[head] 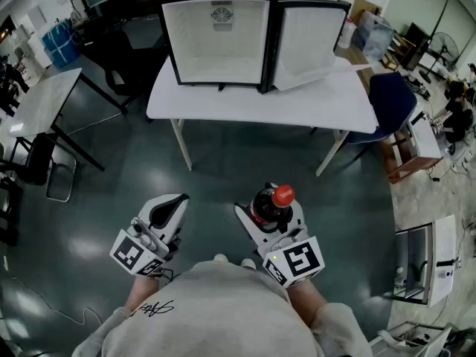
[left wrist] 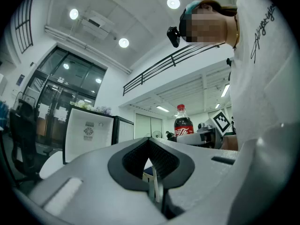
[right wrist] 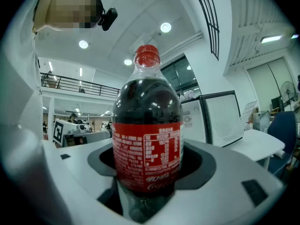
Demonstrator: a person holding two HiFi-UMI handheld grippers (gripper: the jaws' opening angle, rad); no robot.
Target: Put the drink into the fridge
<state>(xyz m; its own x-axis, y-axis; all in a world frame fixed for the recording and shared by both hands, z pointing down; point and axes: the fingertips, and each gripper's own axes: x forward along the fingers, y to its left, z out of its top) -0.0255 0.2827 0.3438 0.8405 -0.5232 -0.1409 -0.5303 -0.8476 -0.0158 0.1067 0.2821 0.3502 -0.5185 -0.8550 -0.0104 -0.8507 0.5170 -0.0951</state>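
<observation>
A cola bottle (head: 274, 201) with a red cap and red label stands upright in my right gripper (head: 269, 213), whose jaws are shut on its lower body. In the right gripper view the bottle (right wrist: 147, 139) fills the middle, clasped by the right gripper (right wrist: 147, 186). My left gripper (head: 169, 208) hangs beside it to the left, shut and empty; its jaws (left wrist: 152, 175) meet with nothing between them. The small fridge (head: 219, 39) stands on the white table (head: 260, 103) ahead, its door (head: 309, 43) swung open to the right and its white inside showing. Floor separates me from the table.
A blue chair (head: 390, 103) stands at the table's right end. A second white table (head: 37, 103) and black chairs (head: 33, 158) are at the left. Wooden shelving (head: 405, 151) and clutter line the right side. Dark green floor (head: 223, 169) lies between me and the table.
</observation>
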